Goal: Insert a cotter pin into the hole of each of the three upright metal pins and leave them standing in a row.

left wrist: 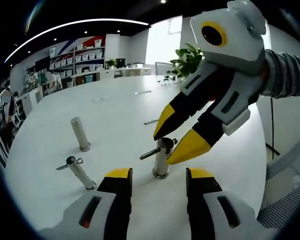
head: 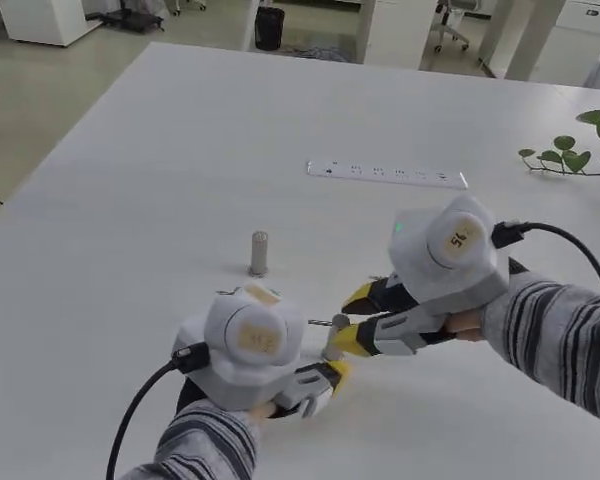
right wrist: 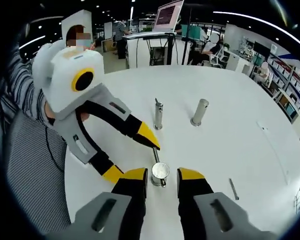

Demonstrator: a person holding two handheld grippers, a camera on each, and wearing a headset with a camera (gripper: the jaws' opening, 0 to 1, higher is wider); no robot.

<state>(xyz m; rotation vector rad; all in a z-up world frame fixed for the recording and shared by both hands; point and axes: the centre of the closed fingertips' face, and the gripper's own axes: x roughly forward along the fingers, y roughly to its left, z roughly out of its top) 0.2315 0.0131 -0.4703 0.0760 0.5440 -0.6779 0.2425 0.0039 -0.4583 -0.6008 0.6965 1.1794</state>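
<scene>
The near pin is standing on the table between the two grippers. A cotter pin is being carried crosswise through the hole near its top, with one end sticking out to the side. The right gripper is being held with its jaws apart on either side of the pin's head. Slack is showing on at least one side, so the pin is being fenced in rather than clamped. The left gripper is being held low, with its jaws wide and gripping nothing. In the right gripper view one of its tips is lying close to the cotter pin's free end.

Near by, a second pin is standing with a cotter pin through it, and a bare pin is standing farther off. A spare cotter pin is lying loose on the table.

The upright pins are being judged as solid metal: stiff, smooth, and easily tipped on a narrow foot. Each is probably best gripped across the shank just below the hole, so that the hole is being left open. The cotter pins are being judged as light, thin and springy, and likely to slip or twist between hard jaws. Each is probably best taken by its looped head, with the legs left free to be fed in.
</scene>
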